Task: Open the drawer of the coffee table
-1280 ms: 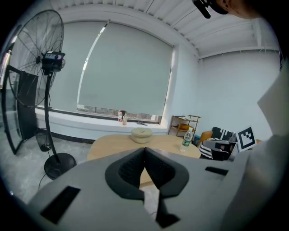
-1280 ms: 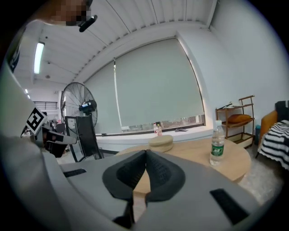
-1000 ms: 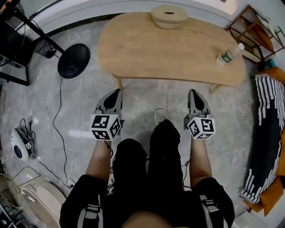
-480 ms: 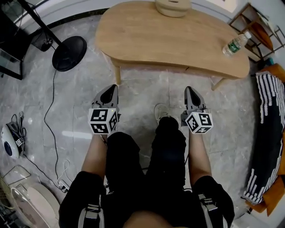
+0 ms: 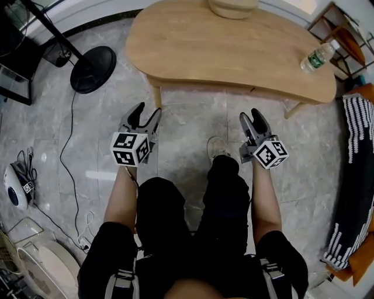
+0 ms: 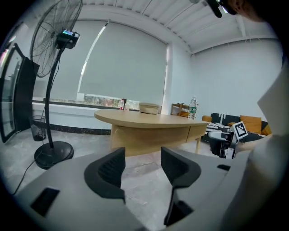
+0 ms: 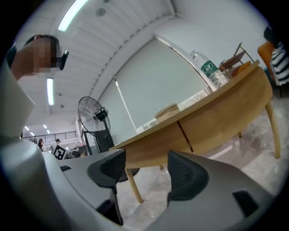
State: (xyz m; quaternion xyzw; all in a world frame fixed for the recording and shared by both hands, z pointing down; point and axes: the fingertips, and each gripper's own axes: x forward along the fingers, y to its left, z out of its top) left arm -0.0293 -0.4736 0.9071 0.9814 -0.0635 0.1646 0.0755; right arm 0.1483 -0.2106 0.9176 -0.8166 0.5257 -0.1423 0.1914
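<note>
Table (image 5: 222,52): pale wood, smooth and matt with faint grain, and I read the same finish on its side panels. Floor (image 5: 187,128): grey veined stone-look tiles, polished and throwing back a soft glare, while the fan base (image 5: 93,70) standing on it is black and matt. Bottle (image 5: 318,57) is clear glossy plastic with a green label, bowl (image 5: 232,7) looks pale and matt, throw (image 5: 356,175) is black-and-white woven cloth, and my trousers (image 5: 222,198) are plain black cloth.

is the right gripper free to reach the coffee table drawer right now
Probably yes: only floor lies between the right gripper, its jaws opening with nothing between them, and the drawer front ahead.
</note>
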